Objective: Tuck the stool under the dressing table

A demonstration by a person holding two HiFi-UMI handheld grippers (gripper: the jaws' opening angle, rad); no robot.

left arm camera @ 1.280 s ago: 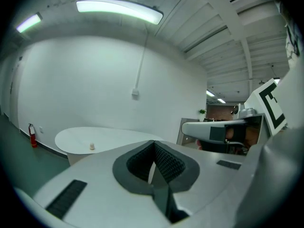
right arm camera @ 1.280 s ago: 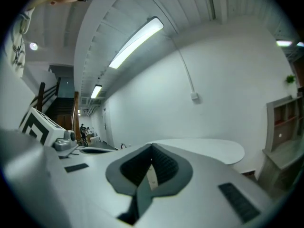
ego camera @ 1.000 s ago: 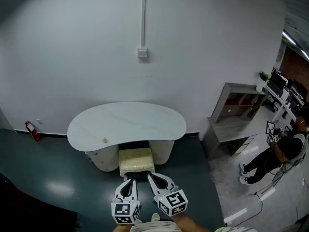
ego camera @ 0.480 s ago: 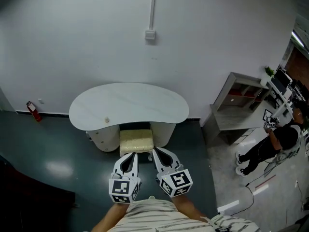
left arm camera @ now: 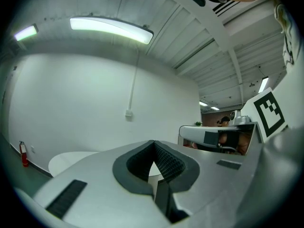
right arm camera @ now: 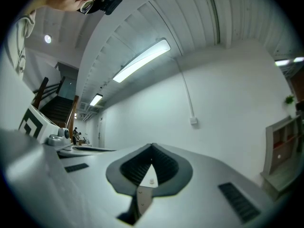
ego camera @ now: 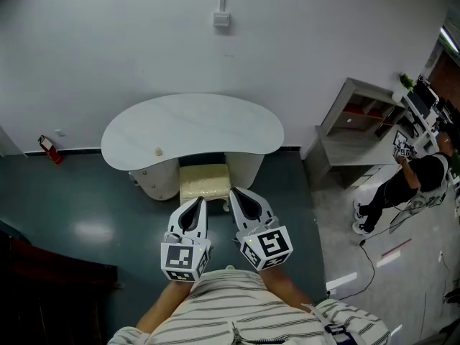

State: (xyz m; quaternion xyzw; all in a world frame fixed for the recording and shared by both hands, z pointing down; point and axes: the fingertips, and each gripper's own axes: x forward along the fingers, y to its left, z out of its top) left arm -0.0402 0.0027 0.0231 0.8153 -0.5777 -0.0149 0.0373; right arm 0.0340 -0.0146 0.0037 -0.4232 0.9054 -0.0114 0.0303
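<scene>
The white kidney-shaped dressing table [ego camera: 192, 129] stands against the wall. The cream-cushioned stool [ego camera: 204, 180] sits in its knee gap, its back part under the top and its front part showing. My left gripper [ego camera: 199, 201] and right gripper [ego camera: 233, 191] hang side by side just in front of the stool, level, pointing at it. Both are shut and empty, and I cannot tell if the tips touch the cushion. In the left gripper view the shut jaws [left arm camera: 153, 142] hide the stool, with the table top [left arm camera: 66, 159] at the left. The right gripper view shows shut jaws [right arm camera: 152, 145] too.
A red fire extinguisher [ego camera: 47, 149] stands by the wall at the left. A grey shelf unit [ego camera: 356, 131] is at the right, with a person [ego camera: 411, 184] and floor cables beyond it. Dark furniture [ego camera: 50, 275] lies at the lower left. A switch box [ego camera: 221, 20] is on the wall.
Both grippers have risen towards the head camera and look larger. They stay shut. The stool stays in the table's knee gap.
</scene>
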